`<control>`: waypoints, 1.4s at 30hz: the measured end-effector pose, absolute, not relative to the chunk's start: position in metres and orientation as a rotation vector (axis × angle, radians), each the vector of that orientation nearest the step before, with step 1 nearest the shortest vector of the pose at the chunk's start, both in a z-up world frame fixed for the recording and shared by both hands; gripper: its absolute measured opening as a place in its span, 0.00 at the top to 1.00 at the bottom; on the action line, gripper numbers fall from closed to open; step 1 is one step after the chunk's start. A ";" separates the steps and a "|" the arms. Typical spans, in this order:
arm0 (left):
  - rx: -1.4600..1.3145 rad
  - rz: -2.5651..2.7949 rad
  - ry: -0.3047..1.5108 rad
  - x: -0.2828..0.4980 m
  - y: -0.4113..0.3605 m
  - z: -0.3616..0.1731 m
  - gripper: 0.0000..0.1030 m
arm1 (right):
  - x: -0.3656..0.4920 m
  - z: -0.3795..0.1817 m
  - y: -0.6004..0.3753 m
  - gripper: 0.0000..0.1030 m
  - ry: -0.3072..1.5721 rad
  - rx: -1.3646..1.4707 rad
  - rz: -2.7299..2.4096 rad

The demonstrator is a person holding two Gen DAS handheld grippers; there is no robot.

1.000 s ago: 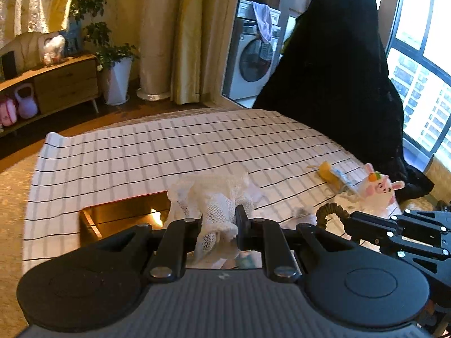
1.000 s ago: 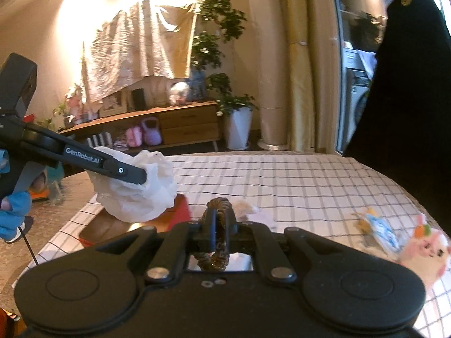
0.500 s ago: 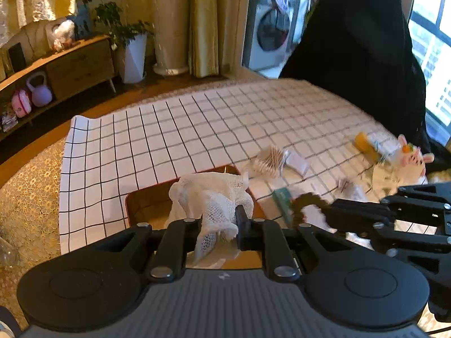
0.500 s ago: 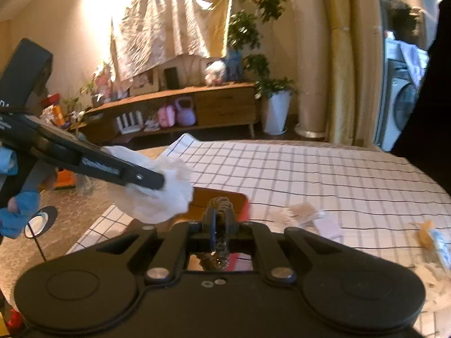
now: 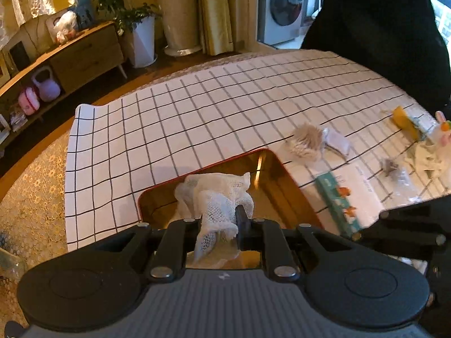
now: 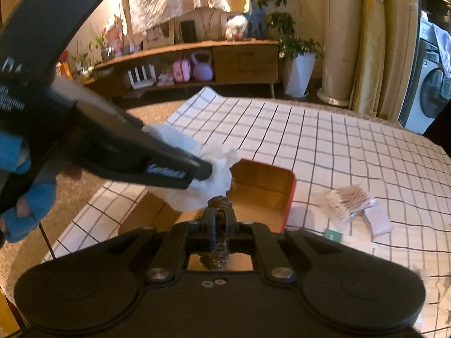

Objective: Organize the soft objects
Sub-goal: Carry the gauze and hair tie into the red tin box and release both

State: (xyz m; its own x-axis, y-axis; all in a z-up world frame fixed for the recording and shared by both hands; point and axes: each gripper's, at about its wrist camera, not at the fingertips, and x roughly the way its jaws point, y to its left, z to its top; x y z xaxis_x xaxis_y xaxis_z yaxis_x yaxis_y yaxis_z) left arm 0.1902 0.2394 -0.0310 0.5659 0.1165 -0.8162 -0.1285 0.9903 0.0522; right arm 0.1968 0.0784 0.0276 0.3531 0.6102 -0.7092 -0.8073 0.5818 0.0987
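We see our left claw (image 5: 218, 219) closed on a white mesh cloth (image 5: 217, 194), which bunches out ahead of the fingers and hangs over the open tin (image 5: 270, 174). The tin is red outside and gold inside, and it sits on the checked tabletop (image 5: 197, 112) near its front edge. In the right wrist view the same cloth (image 6: 203, 180) shows as a white wad pinched at the left claw's tip (image 6: 197, 171), just above the tin's near left corner (image 6: 262, 186).

Our right claw (image 6: 220, 219) is shut tight on a brown scrunchie (image 6: 220, 202), whose coiled loop pokes out above and below the fingers. It hovers at the tin's front edge, close beside the cloth.

To the right of the tin lie a bundle of cotton swabs (image 5: 307, 140), a small white packet (image 5: 336, 140) touching it, and a flat white-and-teal pack (image 5: 346, 200). Farther right, near the tabletop's edge, are a yellow item (image 5: 406, 119) and a pink plush toy (image 5: 442, 129), partly cut off. A gloved blue hand (image 6: 31, 205) grips the left claw's handle.
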 end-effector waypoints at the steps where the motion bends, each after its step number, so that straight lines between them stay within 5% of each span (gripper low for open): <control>1: -0.011 0.148 0.964 0.193 0.241 -0.035 0.85 | 0.197 0.024 0.082 0.95 0.784 -0.293 0.936; 21: -0.050 0.121 1.048 0.220 0.252 -0.099 0.84 | 0.199 -0.021 0.110 0.94 0.863 -0.382 0.938; 33: -0.068 0.107 1.024 0.218 0.249 -0.101 0.77 | 0.197 -0.021 0.105 0.82 0.885 -0.357 0.940; 36: -0.070 0.115 1.016 0.216 0.247 -0.099 0.64 | 0.198 -0.018 0.102 0.76 0.877 -0.349 0.938; 38: -0.070 0.120 1.001 0.214 0.246 -0.096 0.32 | 0.199 -0.015 0.097 0.71 0.871 -0.341 0.946; 42: -0.074 0.134 0.982 0.210 0.245 -0.087 0.30 | 0.200 -0.009 0.091 0.67 0.861 -0.329 0.953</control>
